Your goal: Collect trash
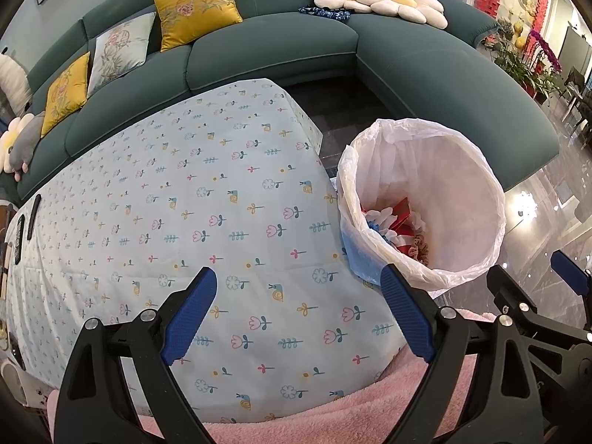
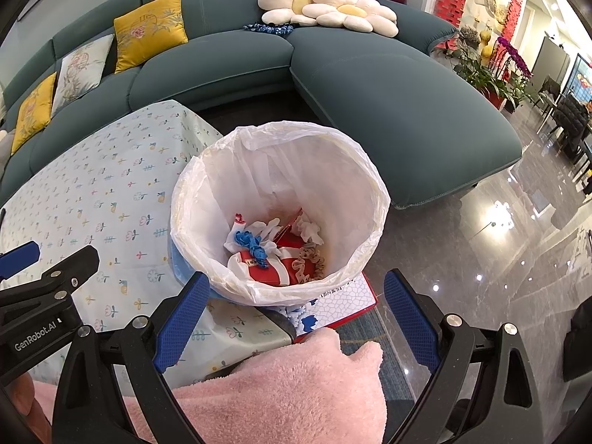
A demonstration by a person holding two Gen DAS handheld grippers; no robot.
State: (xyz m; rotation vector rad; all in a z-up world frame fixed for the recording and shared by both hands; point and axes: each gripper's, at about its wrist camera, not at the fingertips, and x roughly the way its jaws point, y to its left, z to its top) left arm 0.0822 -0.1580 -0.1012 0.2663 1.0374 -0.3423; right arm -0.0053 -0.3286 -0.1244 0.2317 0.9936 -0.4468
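One lined bin [image 2: 373,185], two empty wide-spread grippers [image 1: 298,312] [image 2: 296,314].

Table [image 1: 207,199]: covered w/ pale blue cloth printed w/ tulips, snails, leaves; top bare across middle. Dark remote-like items [image 1: 23,227] lie at edge farthest from trash bin, type unclear. Glossy grey marble floor [image 2: 481,259]: carries trash bin [image 2: 370,185] w/ white liner, standing just beside table corner. Blue-white patterned box w/ red edge [image 2: 344,296] lies flat on floor, partly under bin. Blue rug [image 2: 373,336] near box.
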